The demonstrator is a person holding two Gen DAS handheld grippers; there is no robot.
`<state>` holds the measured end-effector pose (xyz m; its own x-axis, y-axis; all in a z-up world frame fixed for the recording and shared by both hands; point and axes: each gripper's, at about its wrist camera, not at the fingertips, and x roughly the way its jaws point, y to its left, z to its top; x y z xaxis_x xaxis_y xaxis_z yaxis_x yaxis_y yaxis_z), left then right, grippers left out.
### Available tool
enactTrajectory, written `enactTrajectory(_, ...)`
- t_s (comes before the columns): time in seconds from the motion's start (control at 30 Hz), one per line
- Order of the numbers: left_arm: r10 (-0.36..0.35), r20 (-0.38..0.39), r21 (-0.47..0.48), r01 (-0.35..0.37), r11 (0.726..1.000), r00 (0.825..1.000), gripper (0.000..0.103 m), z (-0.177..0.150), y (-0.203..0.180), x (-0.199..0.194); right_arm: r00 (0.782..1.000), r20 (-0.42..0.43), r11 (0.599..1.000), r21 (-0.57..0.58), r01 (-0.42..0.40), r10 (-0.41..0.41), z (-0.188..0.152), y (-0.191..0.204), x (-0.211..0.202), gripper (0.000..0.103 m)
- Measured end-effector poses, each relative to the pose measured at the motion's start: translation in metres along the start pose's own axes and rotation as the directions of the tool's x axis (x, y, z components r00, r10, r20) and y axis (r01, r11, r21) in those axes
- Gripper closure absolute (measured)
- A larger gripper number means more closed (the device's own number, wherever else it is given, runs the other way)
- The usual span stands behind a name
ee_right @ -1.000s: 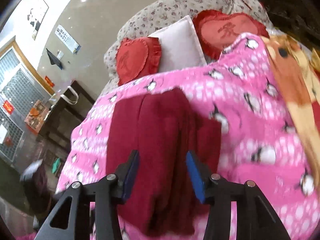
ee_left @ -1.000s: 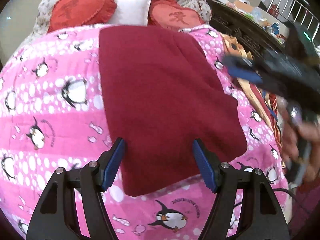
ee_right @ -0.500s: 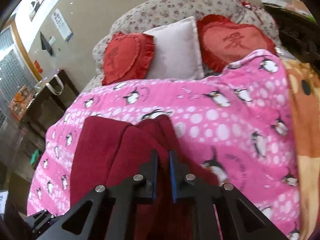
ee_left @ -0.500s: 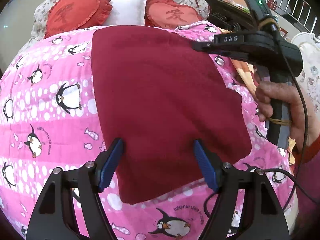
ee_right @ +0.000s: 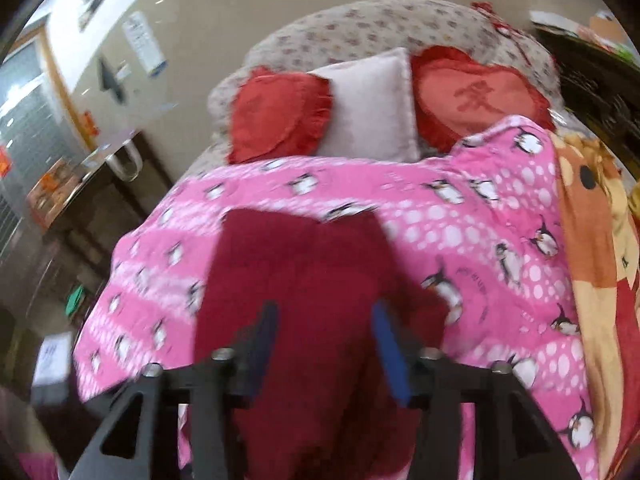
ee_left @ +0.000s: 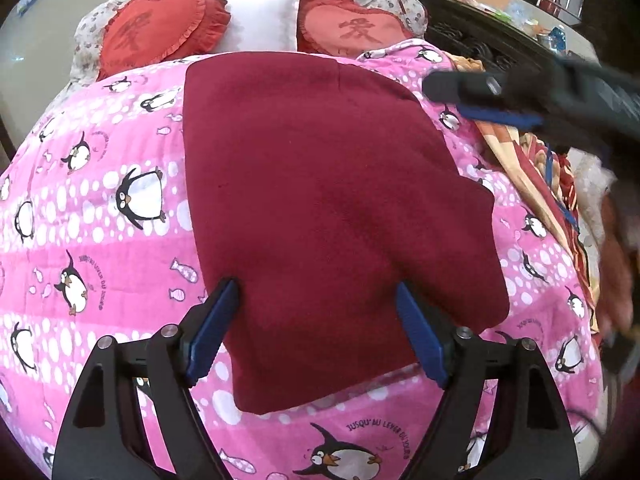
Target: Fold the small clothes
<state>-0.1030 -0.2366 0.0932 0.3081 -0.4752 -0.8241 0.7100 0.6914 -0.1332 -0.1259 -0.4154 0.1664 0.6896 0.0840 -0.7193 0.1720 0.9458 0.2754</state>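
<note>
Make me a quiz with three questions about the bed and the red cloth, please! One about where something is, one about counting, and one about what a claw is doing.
1. Where does the dark red garment lie?
A. Flat on the pink penguin blanket
B. On the floor
C. On top of the white pillow

2. How many red heart-shaped cushions are at the head of the bed?
A. One
B. Two
C. Four

3. What is the left claw doing?
A. Squeezing the garment
B. Holding a pillow
C. Standing open over the garment's near end, gripping nothing

Answers:
1. A, the garment is spread on the penguin blanket.
2. B, one heart cushion sits on each side of the white pillow.
3. C, its blue pads are wide apart and opening, with the cloth seen between them but not pinched.
</note>
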Motion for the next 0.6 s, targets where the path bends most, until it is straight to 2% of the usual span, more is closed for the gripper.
enactTrajectory(0.07,0.005,-0.001,-0.003,-0.005,1.0,1.0,0.022,-0.001,0.0,-0.001,1.0,-0.024,1.0,-0.028,0.002,-0.003,-0.011,0.009,0.001,0.055)
enactTrajectory(0.1,0.005,-0.003,-0.004,-0.005,1.0,1.0,0.022,-0.001,0.0,-0.002,0.999,-0.032,0.999,-0.038,0.02,-0.021,-0.017,0.011,0.003,0.058)
enactTrajectory(0.13,0.006,-0.004,-0.008,-0.006,1.0,1.0,0.022,-0.002,0.0,-0.003,0.997,-0.044,0.998,-0.036,0.06,-0.062,-0.025,0.01,0.006,0.064)
enactTrajectory(0.2,0.007,-0.006,-0.012,-0.007,1.0,1.0,0.022,-0.003,0.001,-0.004,0.987,-0.088,0.991,0.01,0.137,-0.136,-0.042,-0.006,0.019,0.067)
enactTrajectory(0.33,0.031,-0.013,-0.001,-0.031,1.0,0.999,0.022,-0.007,-0.001,-0.006,0.994,-0.077,0.987,0.137,0.084,-0.074,-0.064,-0.034,0.03,0.067)
enactTrajectory(0.43,0.036,-0.009,-0.009,-0.036,0.999,0.999,0.022,-0.011,-0.001,-0.01,0.995,-0.068,0.986,0.145,0.086,-0.077,-0.063,-0.03,0.023,0.067)
enactTrajectory(0.6,0.082,0.057,-0.02,-0.081,0.996,0.995,0.022,-0.015,0.0,-0.026,0.995,-0.05,0.985,0.15,0.089,-0.082,-0.067,-0.017,0.0,0.065)
